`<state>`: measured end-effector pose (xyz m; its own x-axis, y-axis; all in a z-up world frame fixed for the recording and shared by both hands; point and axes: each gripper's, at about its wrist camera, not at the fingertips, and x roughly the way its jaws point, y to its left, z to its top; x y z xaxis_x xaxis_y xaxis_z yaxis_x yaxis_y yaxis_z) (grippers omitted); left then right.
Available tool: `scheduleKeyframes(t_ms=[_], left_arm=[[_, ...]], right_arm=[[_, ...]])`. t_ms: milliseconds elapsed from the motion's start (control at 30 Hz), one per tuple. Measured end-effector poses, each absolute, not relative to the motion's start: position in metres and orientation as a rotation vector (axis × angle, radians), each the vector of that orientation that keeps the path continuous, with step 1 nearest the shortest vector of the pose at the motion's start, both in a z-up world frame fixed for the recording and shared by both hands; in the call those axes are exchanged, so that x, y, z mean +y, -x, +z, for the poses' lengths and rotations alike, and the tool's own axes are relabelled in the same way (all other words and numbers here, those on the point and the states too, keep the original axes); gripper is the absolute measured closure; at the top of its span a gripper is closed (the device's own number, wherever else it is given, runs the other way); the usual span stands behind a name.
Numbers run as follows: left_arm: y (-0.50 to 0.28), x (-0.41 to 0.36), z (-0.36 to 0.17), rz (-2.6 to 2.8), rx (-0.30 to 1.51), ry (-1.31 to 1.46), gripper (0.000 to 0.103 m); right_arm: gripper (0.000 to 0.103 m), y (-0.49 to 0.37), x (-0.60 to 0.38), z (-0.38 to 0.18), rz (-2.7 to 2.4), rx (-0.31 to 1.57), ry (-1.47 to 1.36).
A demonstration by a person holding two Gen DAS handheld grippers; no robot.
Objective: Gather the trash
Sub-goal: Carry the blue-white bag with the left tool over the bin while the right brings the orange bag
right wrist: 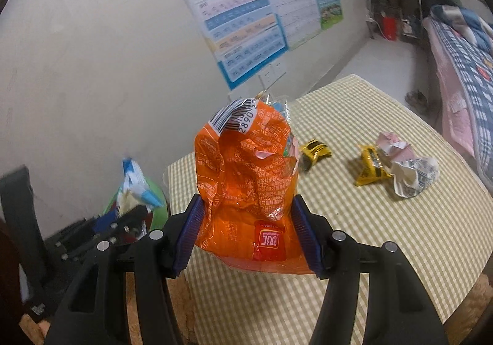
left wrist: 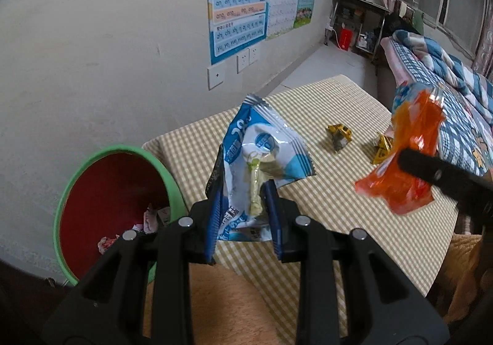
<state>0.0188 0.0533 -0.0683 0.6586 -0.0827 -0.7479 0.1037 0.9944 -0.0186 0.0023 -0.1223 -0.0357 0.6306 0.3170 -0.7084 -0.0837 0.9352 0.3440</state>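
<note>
My left gripper (left wrist: 245, 215) is shut on a blue-and-white wrapper (left wrist: 262, 154) and holds it above the checked table's (left wrist: 323, 215) left end, beside a green bin (left wrist: 74, 178) with a red inside. My right gripper (right wrist: 246, 231) is shut on a crumpled orange bag (right wrist: 246, 178) above the table; the bag also shows in the left wrist view (left wrist: 403, 166). Two yellow wrappers (right wrist: 314, 151) (right wrist: 369, 164) and a crumpled white-and-pink wrapper (right wrist: 409, 169) lie on the table. The left gripper and its wrapper (right wrist: 135, 184) show blurred at the left of the right wrist view.
The bin holds a few scraps (left wrist: 148, 221) at its bottom. A wall with posters (left wrist: 237, 0) runs behind the table. A bed with a plaid quilt (left wrist: 456, 89) stands to the right, and a dark shelf (left wrist: 357, 21) at the far end.
</note>
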Motion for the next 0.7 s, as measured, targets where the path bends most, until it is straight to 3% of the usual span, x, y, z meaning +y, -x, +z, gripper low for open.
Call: scheduleKeyframes(t_ms=[700], left_arm=[[-0.016,0.067,-0.066,-0.063,0.823,-0.022,0.076]], right_arm=[[0.046,-0.005,-0.102,-0.044,0.268,0.885,-0.235]])
